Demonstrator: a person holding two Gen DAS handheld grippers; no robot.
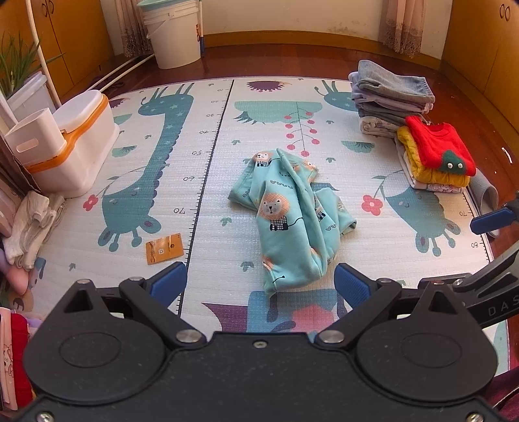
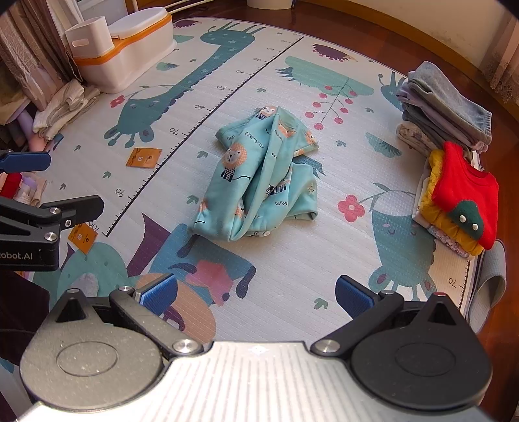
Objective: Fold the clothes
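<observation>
- Two grippers, left gripper [image 1: 261, 280] and right gripper [image 2: 256, 293], both spread wide, holding nothing, above the play mat [image 1: 207, 181].
- Crumpled teal lion-print garment [image 1: 292, 217] lies mid-mat, unfolded, just ahead of the left fingers.
- Folded stacks [image 1: 412, 130] at the mat's right edge.
- Orange card [image 1: 164, 248] left of the garment.

A children's play mat [image 1: 207, 107] with animal drawings covers the dark wooden floor [image 1: 292, 61]. Far ahead of the claw stands a cream wall [image 1: 292, 16] — lace curtains [image 1: 402, 26] hang at both its ends. Orange-brown cabinets [image 1: 480, 42] line both sides, and daylight shines warmly on the floor.
</observation>
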